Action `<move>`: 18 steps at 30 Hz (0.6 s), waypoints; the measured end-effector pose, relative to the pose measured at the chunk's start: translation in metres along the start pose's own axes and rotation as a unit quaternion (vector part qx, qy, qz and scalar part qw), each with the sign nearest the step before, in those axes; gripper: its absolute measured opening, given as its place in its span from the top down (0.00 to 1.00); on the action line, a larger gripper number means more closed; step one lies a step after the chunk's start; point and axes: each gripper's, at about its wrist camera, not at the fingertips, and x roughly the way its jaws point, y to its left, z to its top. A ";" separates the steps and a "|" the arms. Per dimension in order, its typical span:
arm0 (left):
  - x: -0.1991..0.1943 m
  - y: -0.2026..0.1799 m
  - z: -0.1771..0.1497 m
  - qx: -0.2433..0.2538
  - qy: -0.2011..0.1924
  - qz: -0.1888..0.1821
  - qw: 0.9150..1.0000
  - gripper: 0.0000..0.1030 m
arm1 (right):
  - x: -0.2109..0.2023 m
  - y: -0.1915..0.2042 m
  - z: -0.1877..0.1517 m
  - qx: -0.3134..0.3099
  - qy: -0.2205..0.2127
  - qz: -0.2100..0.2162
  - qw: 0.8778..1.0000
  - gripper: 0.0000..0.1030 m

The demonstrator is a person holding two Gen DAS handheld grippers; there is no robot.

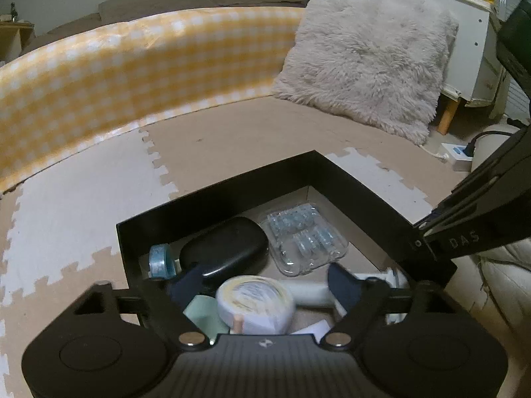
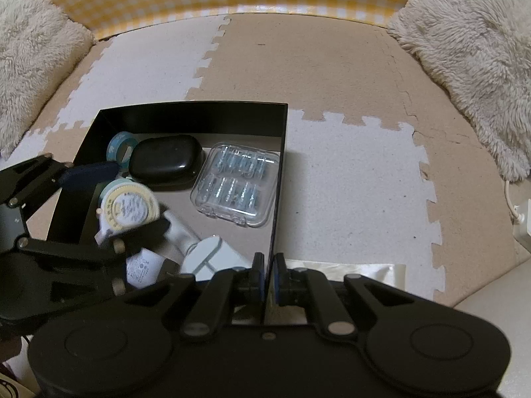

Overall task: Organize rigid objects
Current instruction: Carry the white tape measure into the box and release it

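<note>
Two grippers are working at the black box [image 2: 199, 112]: the left gripper [image 1: 265, 282] is hanging wide open over the tape roll [image 1: 255, 301] lying inside, gripping nothing; the right gripper [image 2: 268, 277] is clamping the box's right wall. Black case [image 2: 166, 162] and clear case [image 2: 237, 182] are lying just beyond.
</note>
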 end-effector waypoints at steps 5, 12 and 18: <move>-0.004 0.007 0.000 -0.018 0.010 -0.010 1.000 0.20 | 0.000 0.000 0.000 0.001 0.000 0.002 1.000 0.94; -0.015 0.019 0.003 -0.031 0.031 -0.025 0.999 0.66 | 0.000 0.000 0.000 0.001 0.000 0.001 1.000 0.94; -0.009 0.011 0.001 -0.008 0.027 -0.031 0.999 0.82 | 0.000 -0.001 0.000 0.001 0.000 0.001 1.000 0.94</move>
